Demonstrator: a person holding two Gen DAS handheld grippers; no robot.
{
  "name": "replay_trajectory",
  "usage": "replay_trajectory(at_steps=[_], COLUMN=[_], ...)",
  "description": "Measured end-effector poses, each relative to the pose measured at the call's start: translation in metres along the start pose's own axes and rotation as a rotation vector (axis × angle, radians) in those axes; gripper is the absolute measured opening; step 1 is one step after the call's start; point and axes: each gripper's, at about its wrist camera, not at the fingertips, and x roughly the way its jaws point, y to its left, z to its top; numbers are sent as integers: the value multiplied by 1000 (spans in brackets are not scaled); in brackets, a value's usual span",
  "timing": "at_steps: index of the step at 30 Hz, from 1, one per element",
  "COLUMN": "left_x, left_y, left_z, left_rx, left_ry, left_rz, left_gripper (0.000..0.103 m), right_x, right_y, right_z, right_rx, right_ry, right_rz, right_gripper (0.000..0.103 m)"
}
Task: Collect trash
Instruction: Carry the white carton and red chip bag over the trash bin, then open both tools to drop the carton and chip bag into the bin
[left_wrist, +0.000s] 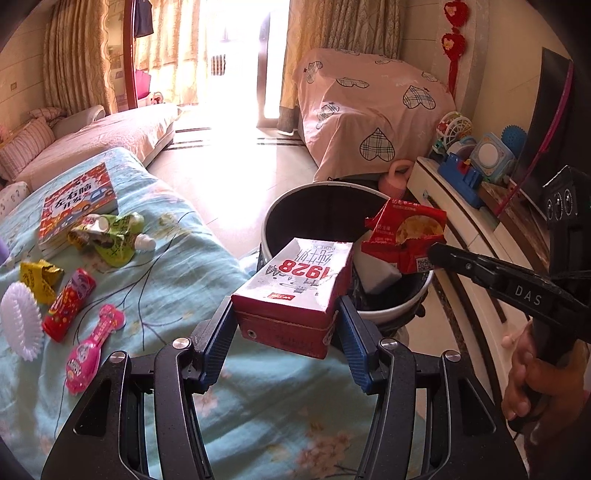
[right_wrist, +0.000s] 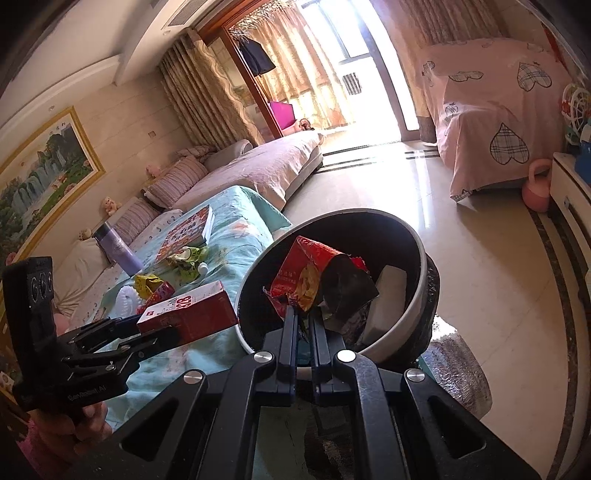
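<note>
— What are we holding?

— Two things. Our left gripper clamps one red-and-white carton beside the bin. Our right gripper, jaws together, pinches one red snack wrapper over the bin's mouth.

— And what is left?

— On the blue blanket we count five pieces of litter, one book and one white brush.
</note>
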Motion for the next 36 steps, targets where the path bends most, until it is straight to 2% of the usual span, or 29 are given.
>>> replay_trajectory(at_steps=[15, 28, 29, 31, 32, 33, 36], left_x=[35, 52, 52, 51, 49, 46, 37], left_y=[-14, -15, -13, -9, -8, -6, 1], left_z=[26, 37, 36, 35, 33, 32, 24], left_rx=[38, 12, 4, -9, -16, -23, -49], left_ry=[27, 59, 64, 69, 68, 60, 51], left_rz=[-6, -31, -32, -42, -38, -33, -37], left_gripper=[54, 55, 56, 62, 68, 70, 73], right_x=[21, 39, 40, 41, 41, 41, 35], right_y=[-11, -14, -14, -16, -19, -20, -20], right_z=[14, 25, 26, 28, 29, 28, 26], right_rx=[-27, -54, -51, -40, -28, -18, 4], right_ry=[50, 90, 91, 94, 96, 94, 77], right_rz=[-43, -69, -71, -70, -66, -63, -44], right_gripper=[5, 6, 12, 14, 21, 32, 50])
